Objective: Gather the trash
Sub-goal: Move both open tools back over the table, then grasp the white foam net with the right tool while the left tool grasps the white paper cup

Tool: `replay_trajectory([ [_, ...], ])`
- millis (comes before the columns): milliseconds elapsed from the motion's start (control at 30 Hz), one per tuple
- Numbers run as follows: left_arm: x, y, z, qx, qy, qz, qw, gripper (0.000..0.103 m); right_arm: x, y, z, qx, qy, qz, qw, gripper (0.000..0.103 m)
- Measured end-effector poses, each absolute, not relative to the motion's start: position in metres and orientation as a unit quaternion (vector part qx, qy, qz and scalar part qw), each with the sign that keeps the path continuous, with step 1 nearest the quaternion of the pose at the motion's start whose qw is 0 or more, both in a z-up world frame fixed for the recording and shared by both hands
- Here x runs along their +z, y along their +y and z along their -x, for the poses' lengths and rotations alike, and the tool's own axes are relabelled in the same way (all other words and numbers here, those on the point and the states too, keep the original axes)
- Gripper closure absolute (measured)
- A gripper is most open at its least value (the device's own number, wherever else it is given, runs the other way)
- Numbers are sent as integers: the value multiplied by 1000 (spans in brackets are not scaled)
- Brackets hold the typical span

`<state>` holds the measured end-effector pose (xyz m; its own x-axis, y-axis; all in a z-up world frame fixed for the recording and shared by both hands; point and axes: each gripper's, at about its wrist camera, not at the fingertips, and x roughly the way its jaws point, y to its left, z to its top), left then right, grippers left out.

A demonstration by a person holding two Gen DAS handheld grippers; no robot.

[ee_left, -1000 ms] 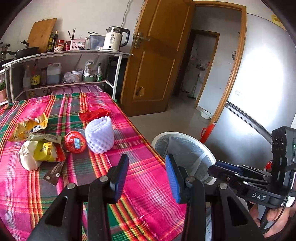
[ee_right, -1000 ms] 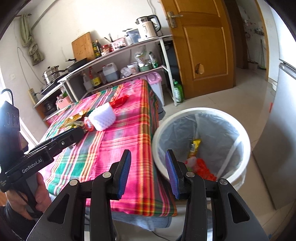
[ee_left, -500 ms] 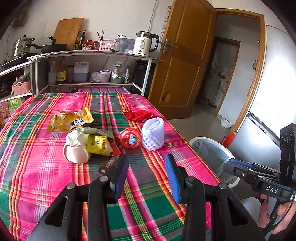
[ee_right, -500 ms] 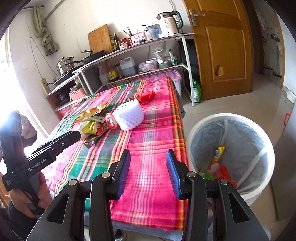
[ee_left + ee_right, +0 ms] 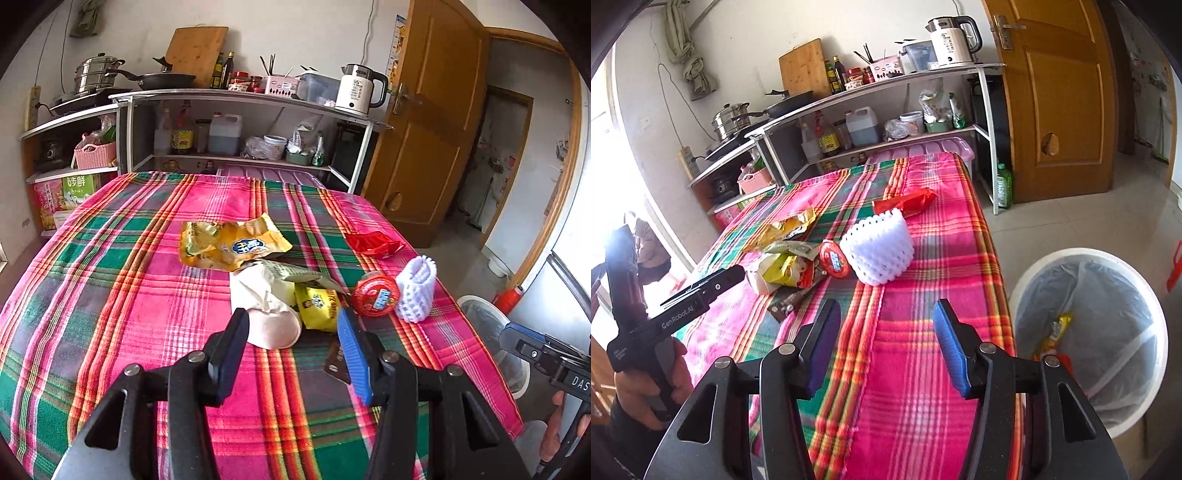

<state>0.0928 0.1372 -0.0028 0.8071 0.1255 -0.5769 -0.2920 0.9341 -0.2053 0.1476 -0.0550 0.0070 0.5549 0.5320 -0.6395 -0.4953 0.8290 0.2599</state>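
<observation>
Trash lies in a heap on the plaid tablecloth point(image 5: 110, 295): a yellow snack bag point(image 5: 229, 245), a crumpled paper cup point(image 5: 271, 325), a small yellow packet point(image 5: 317, 306), a red round lid point(image 5: 375, 299), a white foam fruit net point(image 5: 415, 293) and a red wrapper point(image 5: 375, 243). My left gripper point(image 5: 293, 341) hovers just short of the paper cup, its jaws opening and empty. My right gripper point(image 5: 886, 332) hangs over the table's near right part, jaws opening and empty, short of the foam net point(image 5: 877, 251). The white bin point(image 5: 1093, 332) stands on the floor to the right.
A dark flat wrapper point(image 5: 790, 301) lies nearest on the cloth. Metal shelves point(image 5: 240, 99) with pots, bottles and a kettle point(image 5: 360, 88) stand behind the table. A wooden door point(image 5: 432, 122) is at the right. A person's hand point(image 5: 639, 391) holds the left gripper's handle.
Both grippers swung left from the bin towards the trash heap, which is now nearer and more central. Both pairs of jaws have widened.
</observation>
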Motion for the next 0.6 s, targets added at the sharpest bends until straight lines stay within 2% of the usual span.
replay_trajectory([
  [367, -22, 162, -121, 111, 329, 182, 920, 48, 12, -16, -189, 289, 367, -28, 884, 49],
  [600, -27, 170, -127, 112, 342, 208, 909, 47, 6, 9, -214, 280, 374, -24, 884, 45],
])
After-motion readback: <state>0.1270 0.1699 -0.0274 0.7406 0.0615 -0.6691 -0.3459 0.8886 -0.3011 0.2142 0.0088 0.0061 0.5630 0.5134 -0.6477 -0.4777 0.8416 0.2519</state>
